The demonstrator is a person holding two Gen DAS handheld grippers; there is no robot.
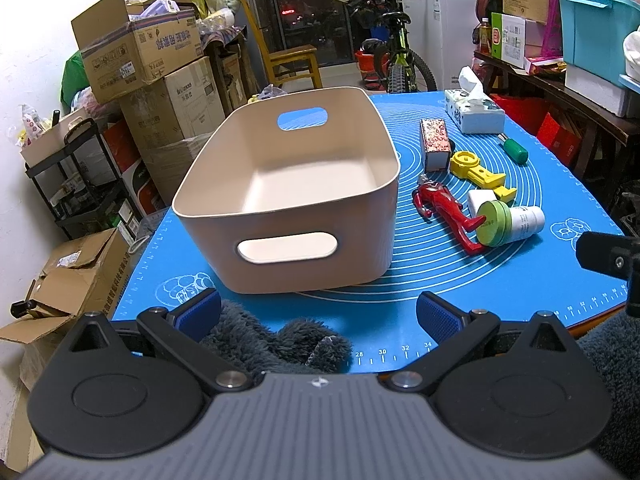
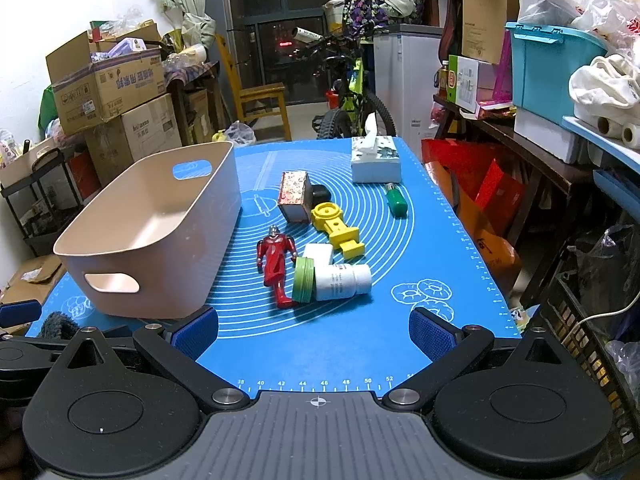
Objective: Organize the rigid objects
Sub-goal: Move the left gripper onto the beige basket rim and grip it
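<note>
An empty beige bin (image 1: 288,236) (image 2: 160,268) with cut-out handles stands on the blue mat (image 1: 400,304) (image 2: 320,344). To its right lie a red toy figure (image 1: 444,210) (image 2: 276,260), a white bottle with a green cap (image 1: 514,222) (image 2: 334,280), a yellow plastic part (image 1: 478,172) (image 2: 336,228), a patterned box (image 1: 434,142) (image 2: 294,196) and a green-handled screwdriver (image 1: 514,148) (image 2: 396,200). My left gripper (image 1: 318,314) is open at the mat's near edge, facing the bin. My right gripper (image 2: 314,332) is open too, short of the bottle and figure.
A tissue box (image 1: 474,110) (image 2: 376,160) sits at the mat's far end. A small white block (image 2: 318,254) lies by the bottle. A dark fluffy sleeve (image 1: 272,340) shows below the left gripper. Cardboard boxes (image 1: 140,52), a chair (image 1: 288,60), a bicycle (image 1: 394,56) and shelves surround the table.
</note>
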